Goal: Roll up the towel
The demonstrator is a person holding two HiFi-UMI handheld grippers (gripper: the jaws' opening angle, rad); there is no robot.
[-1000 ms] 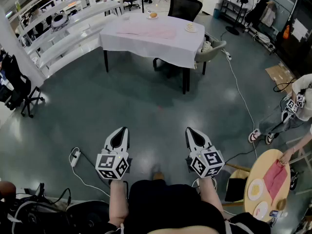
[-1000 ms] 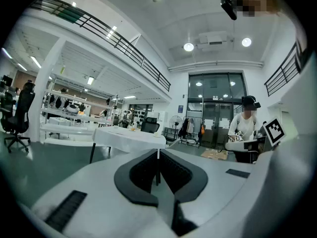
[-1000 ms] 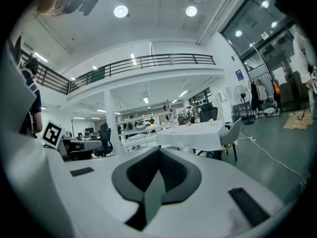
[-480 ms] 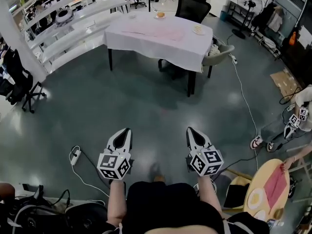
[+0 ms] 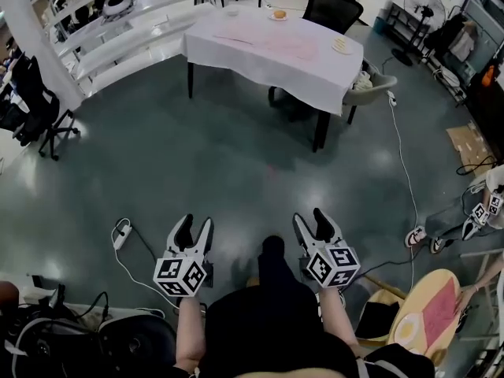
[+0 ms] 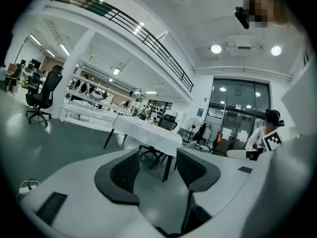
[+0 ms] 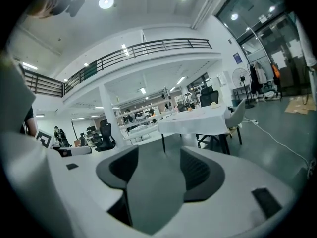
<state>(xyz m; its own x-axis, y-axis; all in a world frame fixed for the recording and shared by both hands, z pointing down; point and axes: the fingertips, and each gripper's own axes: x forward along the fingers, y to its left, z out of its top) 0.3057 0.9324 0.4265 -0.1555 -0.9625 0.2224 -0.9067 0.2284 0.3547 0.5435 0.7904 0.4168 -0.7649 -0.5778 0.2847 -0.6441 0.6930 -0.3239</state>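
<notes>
A pale pink towel (image 5: 264,42) lies flat on a table with a white cloth (image 5: 315,68), far across the grey floor. Small plates with food sit near the table's far edge. My left gripper (image 5: 194,225) and right gripper (image 5: 310,219) hang side by side just in front of my body, well short of the table and pointing toward it. Both have just been opening, and nothing is between their jaws. The left gripper (image 6: 157,170) looks toward the table (image 6: 148,130) over bare floor. The right gripper (image 7: 158,170) sees the same table (image 7: 198,119) further off.
A black office chair (image 5: 335,6) and a grey chair (image 5: 366,85) stand by the table. White shelving (image 5: 134,22) runs along the left. A power strip (image 5: 120,233) and cables lie on the floor. A round wooden table (image 5: 425,321) is at lower right, and another person (image 5: 488,203) sits nearby.
Both grippers' jaws went from shut to open. Both grippers sank a little lower in the head view, and the table shifted rightward in it.
</notes>
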